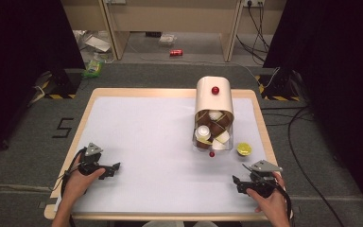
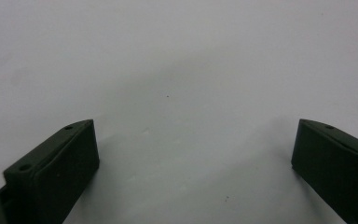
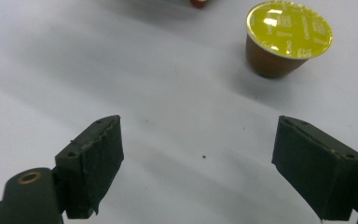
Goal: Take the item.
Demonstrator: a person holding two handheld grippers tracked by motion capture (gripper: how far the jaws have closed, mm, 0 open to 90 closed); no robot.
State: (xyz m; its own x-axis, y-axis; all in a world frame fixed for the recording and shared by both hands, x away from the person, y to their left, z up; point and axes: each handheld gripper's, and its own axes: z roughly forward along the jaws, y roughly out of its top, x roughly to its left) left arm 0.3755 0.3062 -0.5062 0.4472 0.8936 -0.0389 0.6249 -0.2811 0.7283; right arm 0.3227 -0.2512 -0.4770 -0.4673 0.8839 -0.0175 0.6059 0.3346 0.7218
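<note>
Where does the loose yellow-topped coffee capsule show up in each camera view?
High view: yellow-topped capsule on the table, just right of the clear container, ahead of the right gripper.
Right gripper view: capsule upper right, beyond the open jaws.
Left gripper view: bare table surface between the jaws.
Shared landmark: the white table surface.

bright table, soft shadows, perhaps slightly blurred

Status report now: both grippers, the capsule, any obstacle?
Left gripper open, empty, over bare mat. Right gripper open, empty. Yellow-lidded capsule standing alone ahead of right jaws, untouched. Capsule dispenser beside it, nothing between.
</note>
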